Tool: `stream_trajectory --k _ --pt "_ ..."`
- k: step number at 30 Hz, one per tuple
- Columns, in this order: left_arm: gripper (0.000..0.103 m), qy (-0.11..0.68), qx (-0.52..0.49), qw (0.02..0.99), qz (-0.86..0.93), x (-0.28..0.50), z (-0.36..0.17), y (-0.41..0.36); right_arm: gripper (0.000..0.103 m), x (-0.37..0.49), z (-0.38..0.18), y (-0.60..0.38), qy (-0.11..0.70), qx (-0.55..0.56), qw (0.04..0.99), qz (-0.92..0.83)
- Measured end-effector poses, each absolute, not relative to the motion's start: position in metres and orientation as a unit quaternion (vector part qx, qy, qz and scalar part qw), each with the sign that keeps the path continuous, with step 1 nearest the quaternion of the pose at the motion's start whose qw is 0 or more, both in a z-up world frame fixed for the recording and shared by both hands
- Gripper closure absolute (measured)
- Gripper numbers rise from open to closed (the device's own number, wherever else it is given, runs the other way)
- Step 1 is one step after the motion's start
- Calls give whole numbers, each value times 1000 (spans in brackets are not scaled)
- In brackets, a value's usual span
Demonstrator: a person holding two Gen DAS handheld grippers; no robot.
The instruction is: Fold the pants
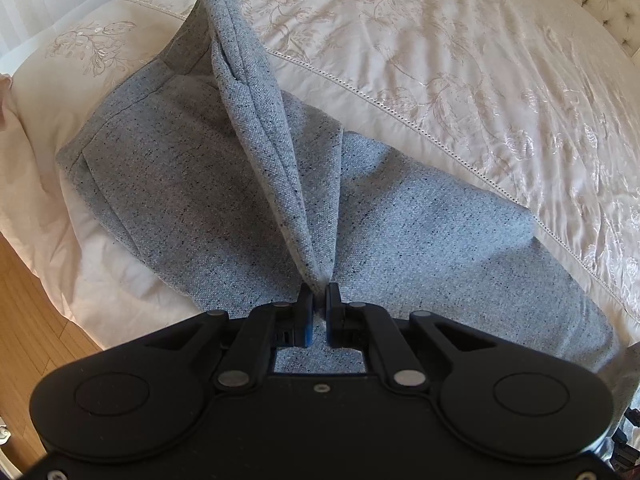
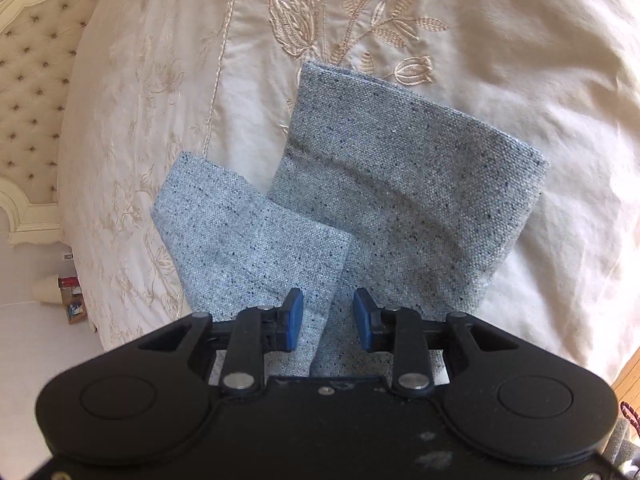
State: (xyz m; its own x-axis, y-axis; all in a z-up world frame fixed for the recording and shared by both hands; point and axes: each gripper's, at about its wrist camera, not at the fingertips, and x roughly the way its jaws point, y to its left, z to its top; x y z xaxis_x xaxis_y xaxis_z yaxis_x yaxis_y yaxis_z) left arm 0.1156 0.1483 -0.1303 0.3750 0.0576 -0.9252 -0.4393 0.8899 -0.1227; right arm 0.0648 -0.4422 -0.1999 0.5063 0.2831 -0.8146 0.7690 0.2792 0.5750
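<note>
Grey speckled pants (image 1: 192, 208) lie on a cream embroidered bedspread (image 1: 460, 60). In the left wrist view a raised ridge of the cloth (image 1: 264, 128) runs up from my left gripper (image 1: 320, 298), which is shut on the pants fabric at its lower tip. The right wrist view shows the two leg ends: the wider leg (image 2: 404, 196) on the right and the shorter one (image 2: 244, 244) on the left, overlapping near the middle. My right gripper (image 2: 327, 304) stands open just above that overlap, its blue pads (image 2: 294, 316) apart and pressing on nothing.
A tufted cream headboard (image 2: 32, 80) stands at the left in the right wrist view, with small items on the pale floor (image 2: 68, 296) below it. Wooden floor (image 1: 28, 320) shows past the bed's edge on the left in the left wrist view.
</note>
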Motion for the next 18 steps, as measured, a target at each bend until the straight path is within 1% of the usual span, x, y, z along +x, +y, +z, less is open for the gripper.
stream_trajectory --k 4,8,9,10,11,12,18 --pt "96 540 -173 810 147 118 -130 150 68 54 -213 -440 444 606 634 -184" --pt "96 547 -174 807 136 121 -132 152 68 52 -219 -429 421 636 623 -173" --pt "96 549 -175 806 134 121 -132 152 75 53 -218 -426 406 635 633 -176" --pt "96 550 -177 805 132 122 -132 153 94 52 -213 -423 396 626 646 -185" --pt "96 552 -181 804 130 122 -132 154 99 56 -206 -418 394 604 665 -194" --pt "96 551 -185 804 127 122 -132 155 101 60 -198 -415 397 584 680 -197" --pt "97 530 -196 818 104 127 -112 158 101 85 -137 -403 406 448 771 -201"
